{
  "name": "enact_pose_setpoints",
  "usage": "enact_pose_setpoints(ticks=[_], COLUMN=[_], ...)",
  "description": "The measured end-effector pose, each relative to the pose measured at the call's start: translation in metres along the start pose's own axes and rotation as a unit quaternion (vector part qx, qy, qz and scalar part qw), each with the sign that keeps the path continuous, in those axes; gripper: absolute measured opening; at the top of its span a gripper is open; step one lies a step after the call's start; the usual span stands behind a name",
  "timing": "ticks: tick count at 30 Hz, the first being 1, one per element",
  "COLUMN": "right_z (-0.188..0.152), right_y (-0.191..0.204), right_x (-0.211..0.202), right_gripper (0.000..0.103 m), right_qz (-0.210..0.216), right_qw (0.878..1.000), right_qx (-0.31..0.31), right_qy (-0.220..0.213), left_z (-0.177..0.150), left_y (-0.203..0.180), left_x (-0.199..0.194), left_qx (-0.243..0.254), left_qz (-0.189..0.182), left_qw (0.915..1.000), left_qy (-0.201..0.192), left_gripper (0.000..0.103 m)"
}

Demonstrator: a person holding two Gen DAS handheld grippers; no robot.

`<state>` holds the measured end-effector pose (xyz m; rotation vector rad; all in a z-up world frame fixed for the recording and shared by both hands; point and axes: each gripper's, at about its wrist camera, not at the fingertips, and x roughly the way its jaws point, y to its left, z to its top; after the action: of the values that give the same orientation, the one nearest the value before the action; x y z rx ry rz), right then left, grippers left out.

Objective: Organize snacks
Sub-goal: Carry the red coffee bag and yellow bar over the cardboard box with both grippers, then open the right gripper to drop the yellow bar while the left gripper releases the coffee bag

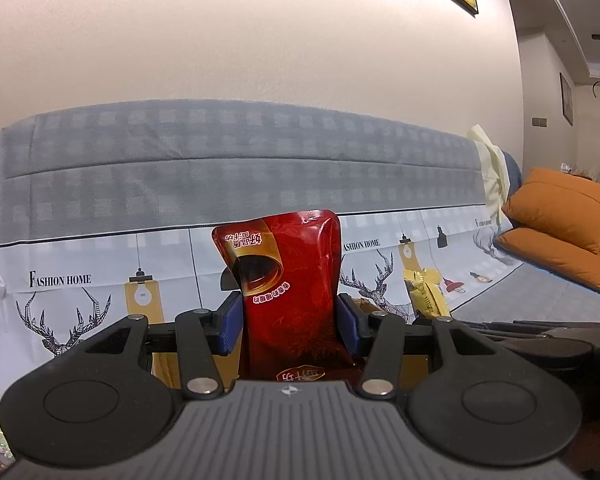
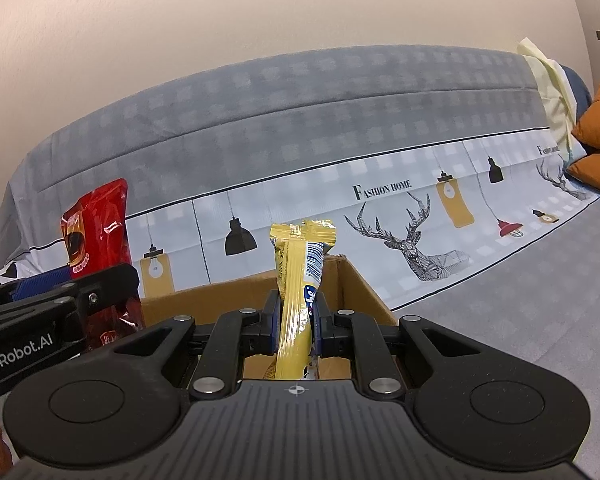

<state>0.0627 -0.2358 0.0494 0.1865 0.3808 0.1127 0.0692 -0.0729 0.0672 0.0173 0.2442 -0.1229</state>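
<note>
Left hand-held gripper (image 1: 290, 322) clamped red pouch (image 1: 290, 292) upright; right hand-held gripper (image 2: 296, 316) pinched yellow pack (image 2: 298, 280) over box (image 2: 364, 284). Risk: slick film slipping; pouch at 9 o'clock colliding, missing box.

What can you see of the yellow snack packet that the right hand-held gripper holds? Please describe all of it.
The yellow snack packet is a long, narrow pouch of glossy plastic film with a flat crimped seal at its top end. A white panel with a blue barcode and part of a blue logo runs down one side. It stands nearly upright, pinched at mid-length between the blue pads of the right hand-held gripper, which is shut on it. It hangs above the open cardboard box, apparently not touching it. From the left wrist view, only part of it shows.
</note>
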Motion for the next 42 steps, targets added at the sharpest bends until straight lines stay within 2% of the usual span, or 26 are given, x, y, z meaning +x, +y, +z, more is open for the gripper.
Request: enact_pose_setpoints(ticks=[16, 19, 20, 22, 23, 36, 40, 42], right_z=[0.000, 0.000, 0.000, 0.000, 0.000, -0.002, -0.004, -0.004], right_y=[-0.001, 0.000, 0.000, -0.001, -0.002, 0.011, 0.017, 0.018], right_x=[0.006, 0.008, 0.009, 0.011, 0.012, 0.013, 0.015, 0.015], right_gripper=[0.017, 0.021, 0.033, 0.049, 0.053, 0.057, 0.062, 0.063], right_qz=[0.003, 0.003, 0.002, -0.008, -0.009, -0.013, -0.021, -0.029], right_qw=[1.000, 1.000, 1.000, 1.000, 1.000, 1.000, 1.000, 1.000], right_qx=[-0.004, -0.005, -0.004, 0.001, 0.003, 0.002, -0.001, 0.002], right_qy=[0.004, 0.010, 0.013, 0.015, 0.017, 0.014, 0.011, 0.006], left_z=[0.001, 0.001, 0.001, 0.001, 0.001, 0.004, 0.005, 0.006], left_y=[-0.001, -0.002, -0.001, 0.001, 0.002, 0.014, 0.022, 0.024], left_x=[0.003, 0.004, 0.004, 0.005, 0.006, 0.007, 0.009, 0.008], left_qx=[-0.002, 0.002, 0.002, -0.004, -0.007, -0.029, -0.043, -0.043], left_qz=[-0.004, -0.001, 0.004, 0.003, 0.005, 0.013, 0.001, 0.003], left_qw=[1.0000, 1.0000, 1.0000, 1.0000, 0.9999, 0.9994, 0.9989, 0.9989], left_qy=[0.002, 0.006, 0.005, 0.007, 0.008, 0.012, 0.021, 0.019], left_gripper=[0.057, 0.068, 0.069, 0.071, 0.071, 0.071, 0.081, 0.083])
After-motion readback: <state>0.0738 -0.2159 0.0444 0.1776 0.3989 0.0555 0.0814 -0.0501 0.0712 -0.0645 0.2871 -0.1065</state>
